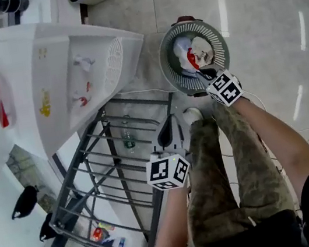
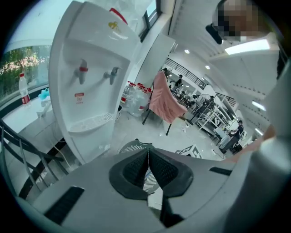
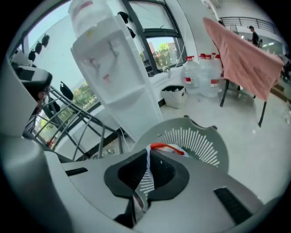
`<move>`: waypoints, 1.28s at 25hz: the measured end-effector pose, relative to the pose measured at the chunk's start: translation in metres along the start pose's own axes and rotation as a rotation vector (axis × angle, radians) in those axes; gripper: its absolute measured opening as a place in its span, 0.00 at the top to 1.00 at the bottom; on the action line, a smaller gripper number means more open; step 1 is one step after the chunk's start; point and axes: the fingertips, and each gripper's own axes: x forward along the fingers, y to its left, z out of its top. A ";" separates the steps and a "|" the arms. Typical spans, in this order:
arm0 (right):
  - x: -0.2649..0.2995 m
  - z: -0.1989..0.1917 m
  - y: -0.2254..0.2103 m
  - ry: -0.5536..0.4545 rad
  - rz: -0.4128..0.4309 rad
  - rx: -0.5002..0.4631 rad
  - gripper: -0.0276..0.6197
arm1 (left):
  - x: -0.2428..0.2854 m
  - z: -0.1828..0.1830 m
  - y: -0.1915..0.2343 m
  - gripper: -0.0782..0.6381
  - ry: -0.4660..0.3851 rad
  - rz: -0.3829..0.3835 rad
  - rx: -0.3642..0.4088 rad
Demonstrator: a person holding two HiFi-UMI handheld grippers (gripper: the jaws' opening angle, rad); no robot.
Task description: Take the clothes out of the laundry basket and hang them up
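The round grey laundry basket stands on the floor and holds a white and red garment. My right gripper hangs over the basket's near rim. In the right gripper view its jaws are shut on a strip of that white garment, whose red trim shows just past the tips, with the basket behind. My left gripper sits lower in the head view, above the drying rack's edge. Its jaws are shut with nothing between them, and the basket lies beyond.
A metal drying rack stands to the left of the person's camouflage trousers. A white water dispenser rises beside the rack. A pink cloth is draped over a stand farther off, with water bottles by the wall.
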 end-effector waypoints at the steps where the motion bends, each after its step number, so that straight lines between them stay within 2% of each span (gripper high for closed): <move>1: -0.026 0.010 0.004 -0.014 -0.011 -0.005 0.94 | -0.009 0.010 -0.008 0.88 0.000 -0.005 0.005; 4: -0.096 0.050 0.003 -0.074 -0.066 0.015 0.94 | -0.021 0.050 -0.031 0.88 -0.024 -0.056 0.056; 6: -0.144 0.076 0.013 -0.097 -0.080 0.014 0.94 | -0.035 0.071 -0.049 0.88 -0.005 -0.109 0.088; 9: -0.228 0.103 0.045 -0.097 -0.065 -0.056 0.94 | -0.063 0.076 -0.085 0.88 0.080 -0.217 0.121; 12: -0.307 0.145 0.075 -0.147 -0.036 -0.126 0.94 | -0.086 0.087 -0.099 0.88 0.100 -0.234 0.194; 15: -0.384 0.197 0.102 -0.220 -0.014 -0.213 0.94 | -0.104 0.109 -0.106 0.88 0.070 -0.241 0.189; 19: -0.489 0.257 0.149 -0.329 0.046 -0.329 0.94 | -0.122 0.132 -0.139 0.88 0.046 -0.344 0.173; 22: -0.562 0.286 0.192 -0.404 0.113 -0.409 0.94 | -0.133 0.153 -0.164 0.88 0.000 -0.398 0.161; 25: -0.620 0.300 0.226 -0.448 0.147 -0.475 0.94 | -0.138 0.171 -0.194 0.86 -0.023 -0.466 0.181; 27: -0.649 0.304 0.242 -0.466 0.156 -0.482 0.94 | -0.140 0.175 -0.224 0.72 0.001 -0.555 0.223; 28: -0.661 0.305 0.249 -0.467 0.158 -0.489 0.94 | -0.143 0.174 -0.242 0.68 0.019 -0.606 0.262; 30: -0.681 0.300 0.258 -0.460 0.166 -0.521 0.94 | -0.154 0.164 -0.279 0.60 0.063 -0.712 0.378; 32: -0.697 0.292 0.265 -0.465 0.185 -0.554 0.94 | -0.167 0.141 -0.312 0.57 0.119 -0.805 0.492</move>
